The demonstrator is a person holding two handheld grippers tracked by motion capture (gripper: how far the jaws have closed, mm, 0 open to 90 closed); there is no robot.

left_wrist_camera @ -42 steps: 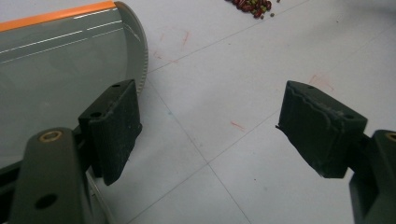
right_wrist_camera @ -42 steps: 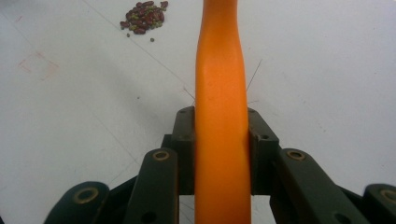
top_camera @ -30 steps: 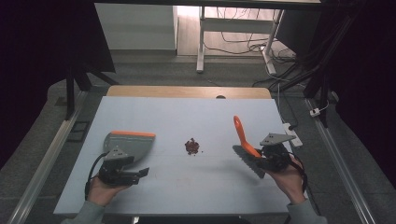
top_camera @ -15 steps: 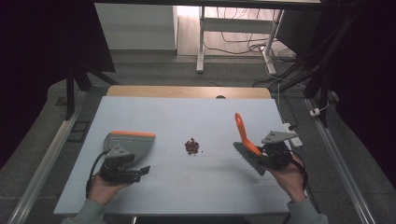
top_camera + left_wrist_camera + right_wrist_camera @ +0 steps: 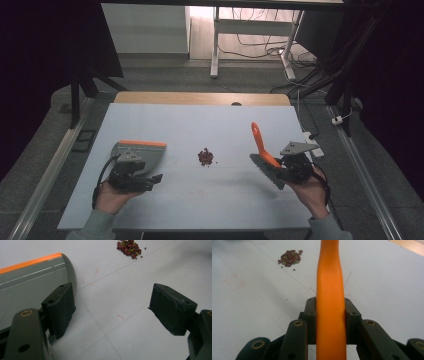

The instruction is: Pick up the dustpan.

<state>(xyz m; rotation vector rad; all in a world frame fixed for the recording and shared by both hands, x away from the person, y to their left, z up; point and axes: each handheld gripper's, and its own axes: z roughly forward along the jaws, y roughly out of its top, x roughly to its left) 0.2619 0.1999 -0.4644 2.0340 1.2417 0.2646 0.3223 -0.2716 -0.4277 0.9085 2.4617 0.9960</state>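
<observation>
I hold 2 tools over the bench (image 5: 200,205). The right tool (image 5: 291,166), near the bench's right edge, is pinched on the orange handle of a brush (image 5: 260,144); the handle stands tilted up and away from me and the bristles point down by the tool. The left tool (image 5: 152,178), near the left edge, is spread wide with nothing between its jaws; 1 jaw sits just beside a grey dustpan (image 5: 142,150) with an orange lip, which lies flat on the bench. A small pile of beans (image 5: 205,156) lies mid-bench, between dustpan and brush, apart from both.

Risks I judge from here:
1. The beans are loose and round. A fast or hard sweep scatters them toward the bench edges.
2. The dustpan is not gripped. A push from brush or beans slides it.
3. The handle is smooth and tapered. Side load can twist it in the right tool.
</observation>
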